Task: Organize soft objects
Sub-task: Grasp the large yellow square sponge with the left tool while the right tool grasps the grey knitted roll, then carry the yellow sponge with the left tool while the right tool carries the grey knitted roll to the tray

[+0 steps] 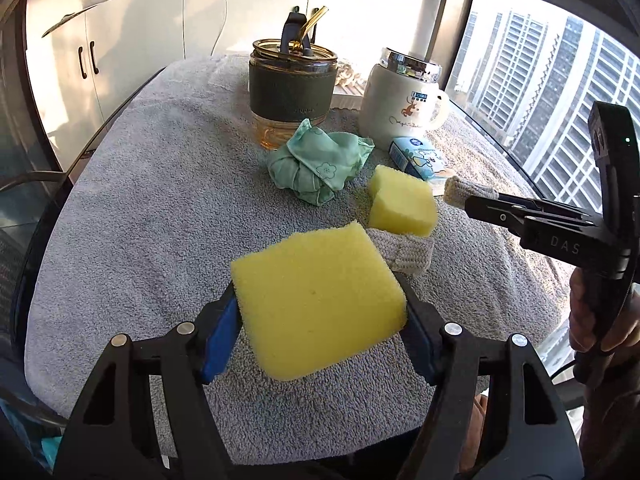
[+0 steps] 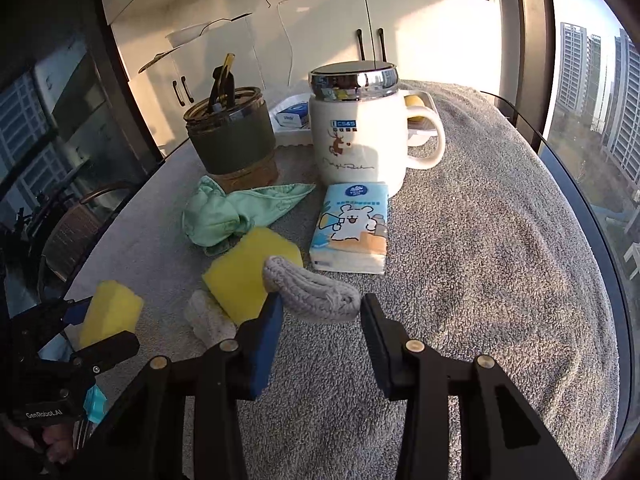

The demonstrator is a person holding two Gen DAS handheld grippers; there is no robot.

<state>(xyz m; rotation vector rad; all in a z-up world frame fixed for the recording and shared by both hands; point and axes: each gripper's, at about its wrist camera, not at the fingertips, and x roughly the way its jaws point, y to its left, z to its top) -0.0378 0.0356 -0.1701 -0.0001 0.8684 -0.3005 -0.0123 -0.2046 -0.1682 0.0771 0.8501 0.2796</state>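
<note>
Sponge point(image 1: 320, 300) getting squeezed between left gripper point(image 1: 320, 320) pads, lifted clear of grey towel point(image 1: 140, 200). Sock point(image 2: 316, 292) sitting pinched in right gripper point(image 2: 320, 312), jaws narrowed onto it, second sponge point(image 2: 248, 268) lying just behind, green cloth point(image 2: 224, 212) further back.

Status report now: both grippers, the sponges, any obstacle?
Left gripper shut on yellow sponge. Right gripper shut on knitted sock. Second sponge on towel, nothing blocking.

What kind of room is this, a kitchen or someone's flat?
Probably a high-rise flat: tower blocks fill the window, white cupboards line the wall, and a lidded mug stands on a towel-covered table.
</note>
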